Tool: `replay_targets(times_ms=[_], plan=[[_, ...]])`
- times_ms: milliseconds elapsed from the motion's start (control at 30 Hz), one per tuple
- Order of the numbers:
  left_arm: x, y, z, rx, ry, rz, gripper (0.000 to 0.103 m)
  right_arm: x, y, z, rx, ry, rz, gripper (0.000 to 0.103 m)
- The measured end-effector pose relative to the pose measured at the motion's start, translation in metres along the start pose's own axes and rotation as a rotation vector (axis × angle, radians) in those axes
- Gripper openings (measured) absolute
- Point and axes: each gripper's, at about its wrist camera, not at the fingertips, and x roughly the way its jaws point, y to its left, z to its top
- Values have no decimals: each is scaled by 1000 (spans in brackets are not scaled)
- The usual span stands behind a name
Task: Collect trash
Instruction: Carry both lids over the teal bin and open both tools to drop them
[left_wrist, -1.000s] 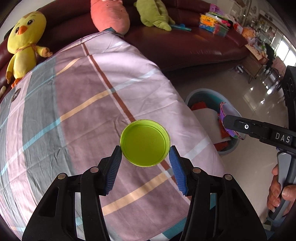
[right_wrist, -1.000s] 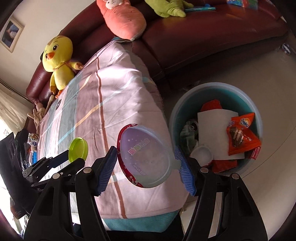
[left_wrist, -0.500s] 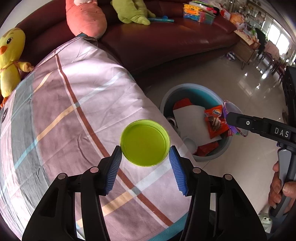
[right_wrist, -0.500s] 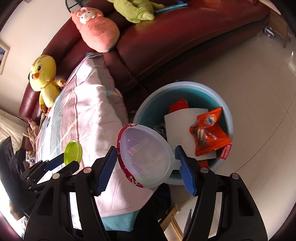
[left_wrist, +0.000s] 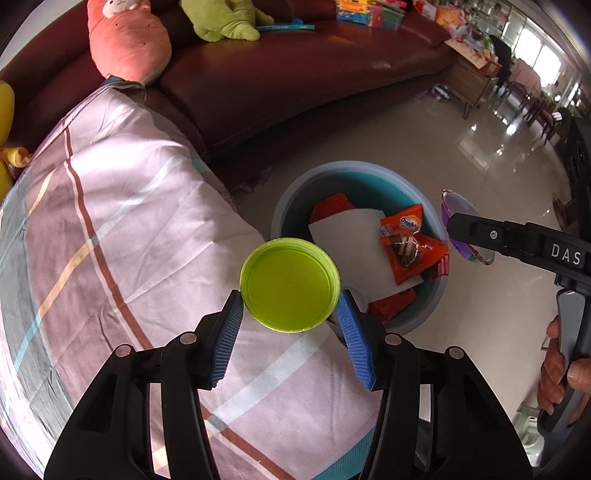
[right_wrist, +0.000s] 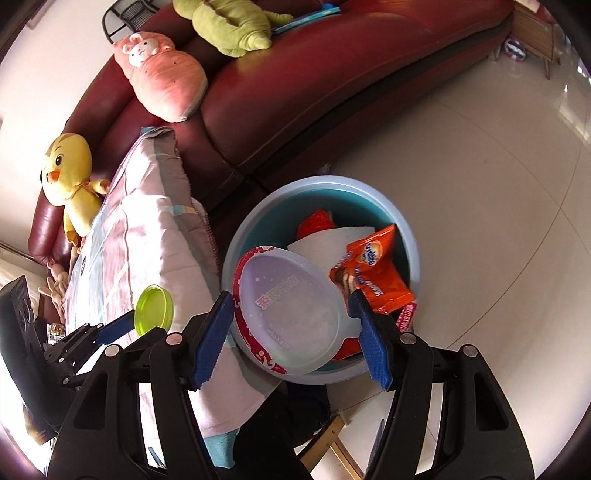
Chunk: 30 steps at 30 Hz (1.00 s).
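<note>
My left gripper (left_wrist: 290, 317) is shut on a round green lid (left_wrist: 290, 284), held above the table edge, next to the blue bin (left_wrist: 291, 192) on the floor. The lid also shows in the right wrist view (right_wrist: 154, 309). My right gripper (right_wrist: 291, 317) is shut on a round plastic lid with a red rim (right_wrist: 288, 310), held over the near rim of the bin (right_wrist: 388, 199). The bin holds an orange snack wrapper (right_wrist: 373, 273), white paper (left_wrist: 354, 251) and red scraps. The right gripper also shows in the left wrist view (left_wrist: 465, 230).
A plaid cloth covers the table (left_wrist: 110, 221) to the left of the bin. A dark red sofa (right_wrist: 332, 74) stands behind, with a yellow chick toy (right_wrist: 70, 184), a pink plush (right_wrist: 162, 81) and a green plush (right_wrist: 229, 26). Tiled floor (right_wrist: 498, 184) lies to the right.
Both grippers have moved right, off the table toward the bin, each still holding its lid. The red-rimmed lid now hangs over the bin's near rim.
</note>
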Motion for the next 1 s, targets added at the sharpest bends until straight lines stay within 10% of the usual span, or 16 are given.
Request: replay_targets(times_ms=[733, 1000], plan=[[52, -35, 29, 57, 50, -76, 55, 10, -16, 13, 21, 24, -65, 62], [46, -23, 30, 24, 15, -51, 85, 16, -11, 12, 15, 34, -71, 62]])
